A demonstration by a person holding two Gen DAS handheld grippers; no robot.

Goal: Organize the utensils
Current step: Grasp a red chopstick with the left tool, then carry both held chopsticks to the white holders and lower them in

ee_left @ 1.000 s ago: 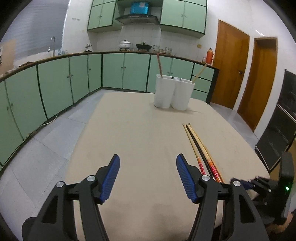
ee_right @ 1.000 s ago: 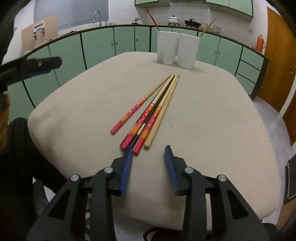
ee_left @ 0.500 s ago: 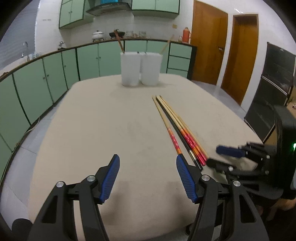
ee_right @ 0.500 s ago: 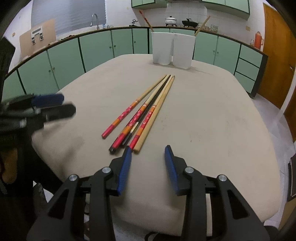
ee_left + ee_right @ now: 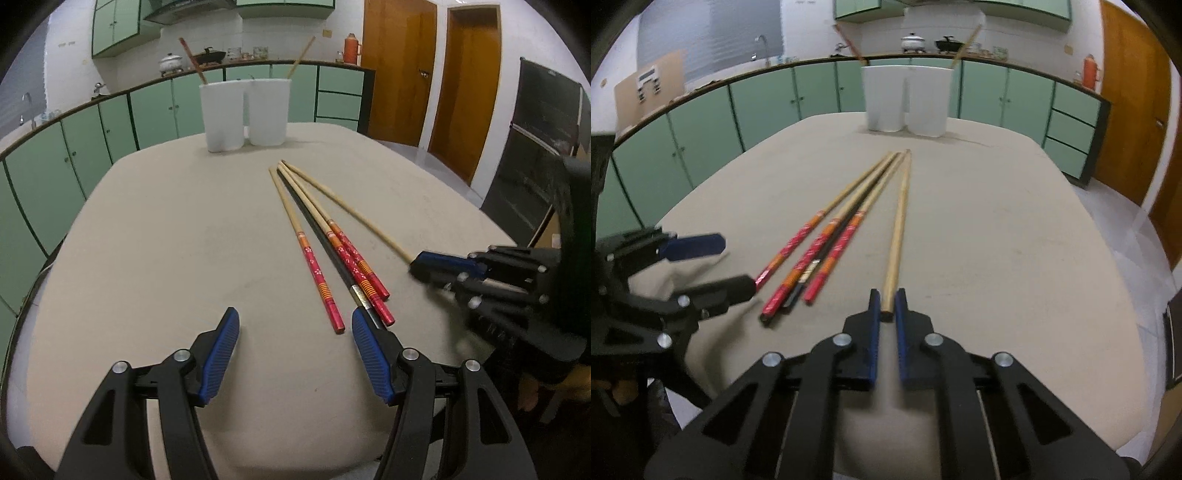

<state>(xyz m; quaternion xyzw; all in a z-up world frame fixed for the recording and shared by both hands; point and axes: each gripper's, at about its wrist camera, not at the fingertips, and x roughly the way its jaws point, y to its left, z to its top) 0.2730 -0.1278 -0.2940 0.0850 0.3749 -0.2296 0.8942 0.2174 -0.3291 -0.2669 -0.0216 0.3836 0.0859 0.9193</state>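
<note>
Several chopsticks lie on the beige table [image 5: 166, 240]: red-ended ones [image 5: 314, 258] [image 5: 798, 243], a black one [image 5: 325, 243] and a plain wooden one [image 5: 351, 210] [image 5: 899, 225]. My right gripper [image 5: 887, 302] is shut on the near end of the plain wooden chopstick; it also shows at the right of the left wrist view [image 5: 424, 264]. My left gripper [image 5: 295, 325] is open and empty, just short of the red ends; it also shows in the right wrist view [image 5: 720, 266]. Two white holders [image 5: 245, 110] [image 5: 907, 98] stand at the table's far side, each with a chopstick in it.
Green kitchen cabinets [image 5: 74, 147] run behind and to the left of the table. Wooden doors [image 5: 428, 74] are at the right. The table's rounded near edge [image 5: 1071, 406] is close under both grippers.
My right gripper has moved forward and shut on the plain wooden chopstick, swinging it apart from the bundle. My left gripper has moved closer to the red ends, still open.
</note>
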